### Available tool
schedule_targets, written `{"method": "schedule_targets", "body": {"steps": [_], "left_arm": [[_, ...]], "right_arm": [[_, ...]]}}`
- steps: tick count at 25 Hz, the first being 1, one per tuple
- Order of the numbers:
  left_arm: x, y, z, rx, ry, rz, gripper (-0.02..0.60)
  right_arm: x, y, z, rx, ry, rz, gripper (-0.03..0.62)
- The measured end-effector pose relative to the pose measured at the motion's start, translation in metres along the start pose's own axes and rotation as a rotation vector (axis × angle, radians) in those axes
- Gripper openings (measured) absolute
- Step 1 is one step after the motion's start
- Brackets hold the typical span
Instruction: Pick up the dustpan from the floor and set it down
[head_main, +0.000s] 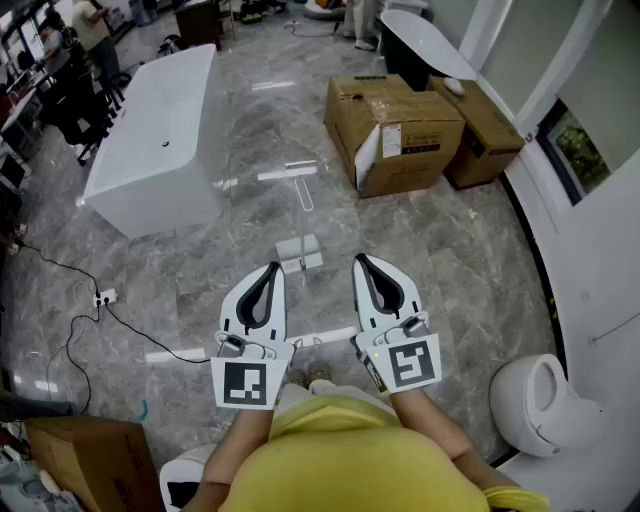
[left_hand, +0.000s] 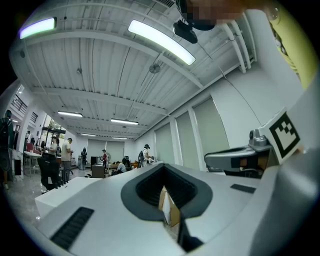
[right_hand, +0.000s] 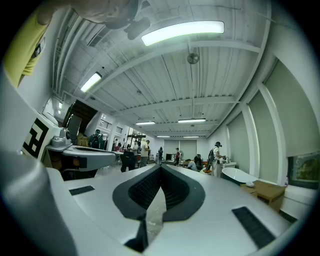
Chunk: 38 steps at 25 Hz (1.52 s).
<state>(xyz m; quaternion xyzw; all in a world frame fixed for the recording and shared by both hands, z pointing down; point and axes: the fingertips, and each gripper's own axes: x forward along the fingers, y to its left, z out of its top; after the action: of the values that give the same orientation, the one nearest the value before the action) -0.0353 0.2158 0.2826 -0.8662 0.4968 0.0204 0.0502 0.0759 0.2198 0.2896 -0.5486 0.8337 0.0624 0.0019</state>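
You hold both grippers level in front of you, side by side and pointing out over the grey marble floor (head_main: 470, 260). Your left gripper (head_main: 273, 268) has its jaws pressed together at the tips, with nothing between them. The left gripper view shows the dark pads (left_hand: 150, 185) meeting at the front, and only a sliver of cardboard box (left_hand: 170, 210) shows through the gap behind them. Your right gripper (head_main: 360, 260) is the same, with its jaws closed tip to tip and empty. In the right gripper view only bare floor shows through the slot.

The dustpan (head_main: 299, 252) is on the floor just ahead of you, touched by neither gripper. Its pale pan sits just beyond the 2 gripper tips, roughly between them and a little nearer the left one. Its long handle (head_main: 303, 190) runs away from you to a crossbar at the far end.

A white bathtub (head_main: 155, 140) stands to the left of it. 2 cardboard boxes (head_main: 395, 125) sit to the right, well apart from the dustpan. A toilet (head_main: 545, 400) is at your lower right. At your left, a power strip (head_main: 105, 297) lies on the floor with a black cable (head_main: 150, 335) trailing from it.
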Motion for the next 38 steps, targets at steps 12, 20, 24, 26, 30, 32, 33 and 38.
{"method": "schedule_targets", "body": {"steps": [12,20,24,26,30,32,33,38], "left_arm": [[0.028,0.009,-0.012,-0.007,0.004,0.023,0.002],[0.081,0.054,-0.042,-0.012,0.022,-0.010,0.002],[0.120,0.079,-0.054,-0.003,0.028,-0.037,0.000],[0.140,0.091,-0.059,-0.014,0.030,-0.046,0.000],[0.173,0.116,-0.073,-0.015,0.044,-0.049,0.000],[0.188,0.127,-0.081,-0.031,0.050,-0.054,0.000],[0.195,0.132,-0.084,-0.038,0.054,-0.059,0.000],[0.224,0.153,-0.103,-0.042,0.089,-0.102,0.000]], "right_arm": [[0.026,-0.018,-0.022,0.047,0.025,0.053,0.011],[0.099,-0.027,-0.046,0.042,0.036,0.062,0.012],[0.142,-0.032,-0.059,0.022,0.046,0.090,0.018],[0.164,-0.037,-0.065,0.018,0.050,0.095,0.025],[0.204,-0.043,-0.076,0.008,0.064,0.114,0.039],[0.221,-0.046,-0.084,0.004,0.080,0.120,0.048],[0.229,-0.048,-0.089,0.005,0.092,0.120,0.052],[0.262,-0.058,-0.118,0.016,0.161,0.110,0.081]]}}
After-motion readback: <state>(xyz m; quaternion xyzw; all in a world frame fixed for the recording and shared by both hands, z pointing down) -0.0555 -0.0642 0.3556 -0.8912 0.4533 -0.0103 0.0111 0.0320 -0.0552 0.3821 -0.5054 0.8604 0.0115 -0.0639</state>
